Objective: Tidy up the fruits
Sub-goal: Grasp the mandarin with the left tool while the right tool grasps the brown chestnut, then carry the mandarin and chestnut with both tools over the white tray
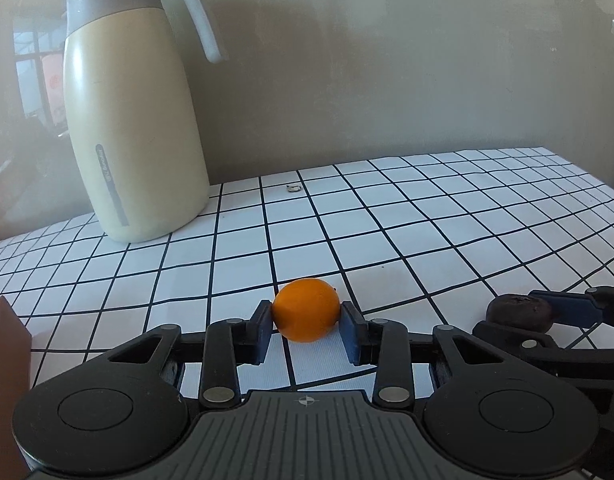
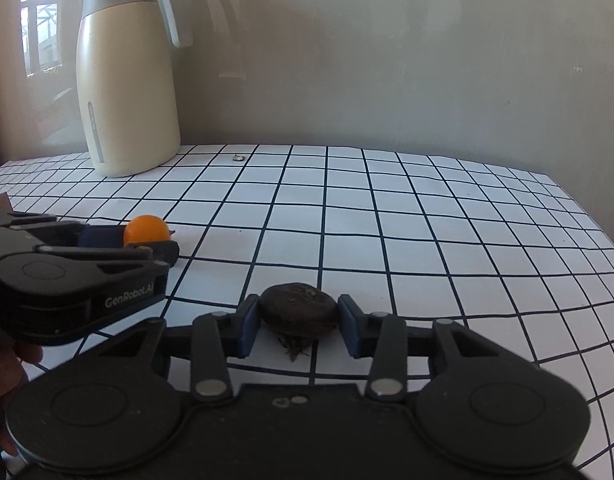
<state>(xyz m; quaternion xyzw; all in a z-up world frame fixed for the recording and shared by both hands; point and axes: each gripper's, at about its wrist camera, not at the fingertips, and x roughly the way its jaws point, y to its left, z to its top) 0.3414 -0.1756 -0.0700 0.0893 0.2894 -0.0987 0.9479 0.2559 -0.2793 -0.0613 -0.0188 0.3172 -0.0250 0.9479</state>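
flat tabletop under a white cloth ruled with a black grid (image 1: 427, 216), lines bowing with the lens, running back to a plain grey-beige wall (image 1: 387, 60). tall cream insulated jug with a grey lid and curved grey handle (image 1: 135, 128) standing upright at the far left of the cloth, close to the wall, throwing a soft shadow on it. small pale scrap (image 1: 293, 188) lying on the cloth near the back edge, too small to identify. window panes (image 2: 35, 20) glimpsed at far left beyond the jug, bright daylight behind. brown cardboard corner (image 1: 7, 344) poking in at the left edge. down front, left gripper (image 1: 306, 322) narrowed onto a small round orange fruit (image 1: 306, 314), blue pads pressed against both its sides, fruit low over the cloth. just to the right, right gripper (image 2: 299, 318) likewise closed on a dark brown, wrinkled, flattened round fruit (image 2: 299, 310), pads touching either flank, a dried stem bit showing beneath it. both grippers side by side, near each other, pointing toward the wall.
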